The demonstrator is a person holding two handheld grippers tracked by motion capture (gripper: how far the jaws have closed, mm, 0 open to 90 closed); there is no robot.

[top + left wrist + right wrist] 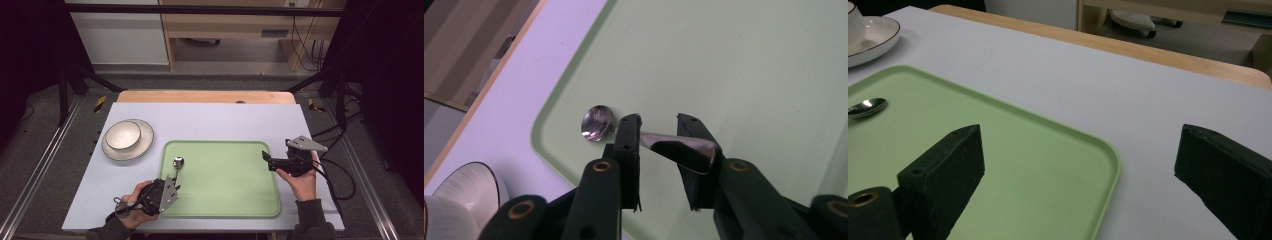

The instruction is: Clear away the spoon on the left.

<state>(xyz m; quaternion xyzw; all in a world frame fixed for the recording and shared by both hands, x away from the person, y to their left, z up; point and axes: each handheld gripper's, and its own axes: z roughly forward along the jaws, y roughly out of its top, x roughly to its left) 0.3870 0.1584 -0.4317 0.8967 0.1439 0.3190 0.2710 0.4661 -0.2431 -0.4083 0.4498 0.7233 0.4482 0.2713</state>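
A shiny metal spoon (178,161) lies on the pale green tray (225,200), its bowl near the tray's far left corner. In the left gripper view the spoon (598,122) has its handle running back between my left gripper's (659,125) jaws, which stand a little apart and do not clamp it. In the high view, my left gripper (175,182) sits low at the tray's left edge, held by a hand. My right gripper (266,159) hovers at the tray's right edge, wide open (1078,150) with nothing between its jaws. The spoon's bowl (868,106) lies far off on the tray (1023,165).
A white bowl (122,135) sits on a white plate (146,144) with a dark rim, left of the tray on the pale mat. The wooden table edge (200,96) runs along the back. Cables trail off the table's right side.
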